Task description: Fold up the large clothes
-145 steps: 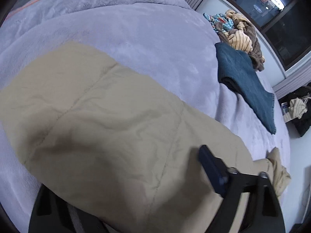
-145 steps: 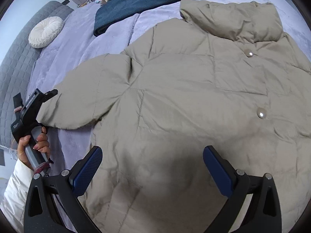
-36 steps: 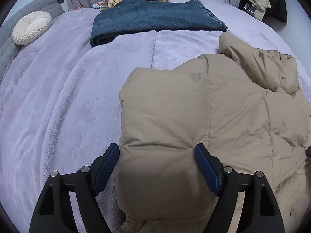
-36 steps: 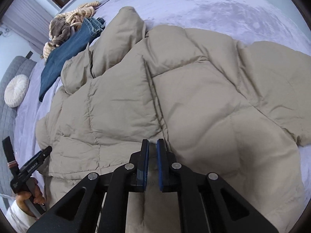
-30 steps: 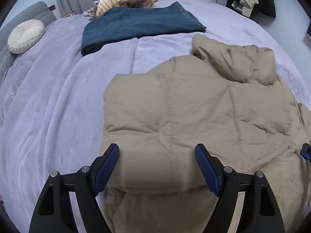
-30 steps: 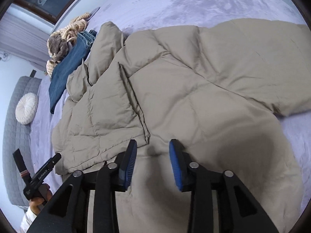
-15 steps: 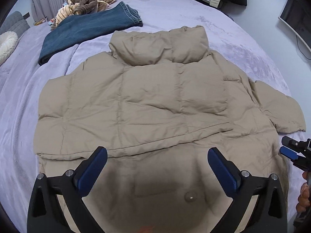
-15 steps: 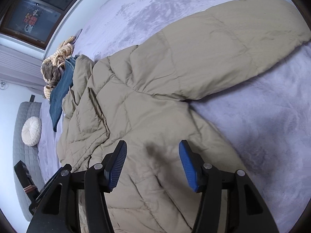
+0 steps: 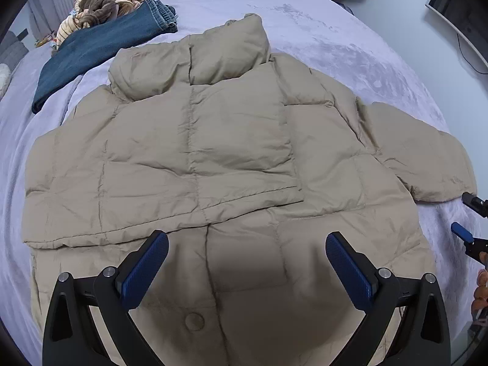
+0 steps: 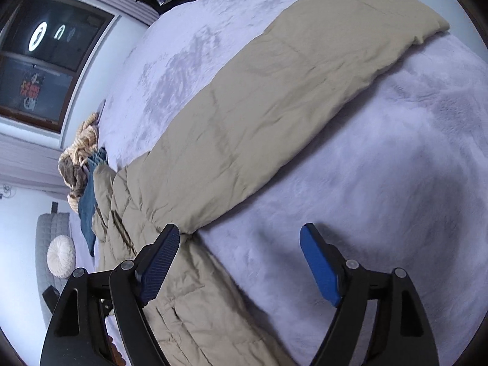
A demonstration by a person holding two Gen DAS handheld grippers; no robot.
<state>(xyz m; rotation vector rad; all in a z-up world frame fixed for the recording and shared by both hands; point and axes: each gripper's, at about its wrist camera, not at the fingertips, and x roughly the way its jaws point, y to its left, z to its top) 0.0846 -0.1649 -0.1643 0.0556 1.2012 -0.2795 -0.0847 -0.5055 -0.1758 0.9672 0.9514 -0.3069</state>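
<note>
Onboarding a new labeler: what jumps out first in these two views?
The beige puffer jacket spread across the lilac bed cover fills the left wrist view, one sleeve folded over its front. The other sleeve stretches out flat across the right wrist view. Both claws, left and right, hang open and hold nothing; folded jeans lie beyond the collar.
</note>
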